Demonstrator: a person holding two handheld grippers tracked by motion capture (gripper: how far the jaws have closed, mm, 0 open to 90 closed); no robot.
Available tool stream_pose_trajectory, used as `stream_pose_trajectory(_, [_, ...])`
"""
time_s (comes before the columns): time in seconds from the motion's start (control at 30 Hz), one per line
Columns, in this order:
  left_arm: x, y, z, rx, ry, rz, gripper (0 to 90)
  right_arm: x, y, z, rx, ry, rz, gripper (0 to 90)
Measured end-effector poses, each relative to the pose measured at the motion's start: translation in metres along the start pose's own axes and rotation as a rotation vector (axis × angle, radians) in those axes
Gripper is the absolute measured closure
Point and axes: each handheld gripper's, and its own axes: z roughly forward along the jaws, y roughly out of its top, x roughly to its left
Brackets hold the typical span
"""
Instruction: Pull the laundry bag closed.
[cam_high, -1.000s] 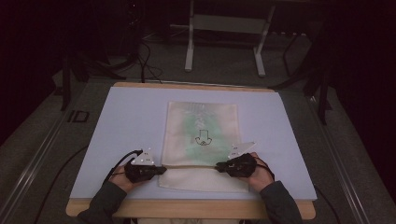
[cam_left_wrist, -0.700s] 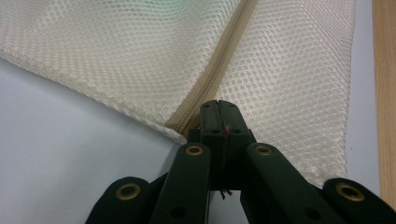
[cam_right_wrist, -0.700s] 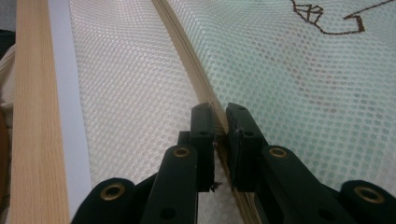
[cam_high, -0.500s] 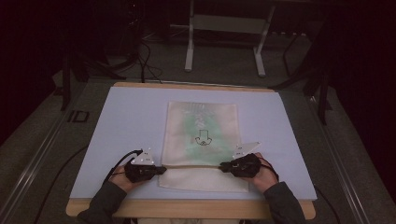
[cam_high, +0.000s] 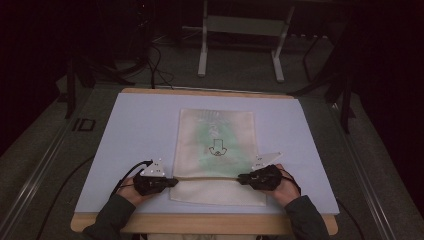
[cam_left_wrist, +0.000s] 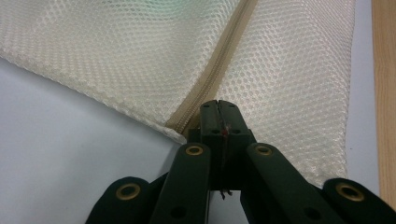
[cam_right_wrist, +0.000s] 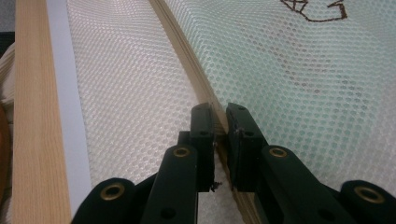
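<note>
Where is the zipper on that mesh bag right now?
In the high view, the zipper runs across the mesh bag near the person's edge, between the left tool and right tool.

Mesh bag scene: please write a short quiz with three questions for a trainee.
1. True or false: the left gripper is shut on the zip of the mesh bag.
2. What does the right gripper grip? A) the zip B) the table edge C) a cable
3. What colour shows through the mesh?

Key: 1 true; 2 A; 3 green.
</note>
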Motion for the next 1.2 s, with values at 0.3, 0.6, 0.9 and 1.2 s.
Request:
stream_pose_trajectory(0.3, [0.000,0.000,0.000,0.000,-0.001,0.000,89.6,0.000,-0.001,-0.001,0.001,0.000,-0.001,82.3])
stream_pose_trajectory(0.6, [0.000,0.000,0.000,0.000,-0.001,0.000,89.6,0.000,-0.001,-0.001,0.000,0.002,0.000,82.3])
stream_pose_trajectory(0.9, [0.000,0.000,0.000,0.001,-0.003,-0.001,89.6,-0.001,-0.006,-0.006,0.003,-0.008,0.010,82.3])
stream_pose_trajectory(1.2, [0.000,0.000,0.000,0.001,-0.003,-0.002,89.6,-0.004,-0.014,-0.015,0.000,-0.022,0.023,82.3])
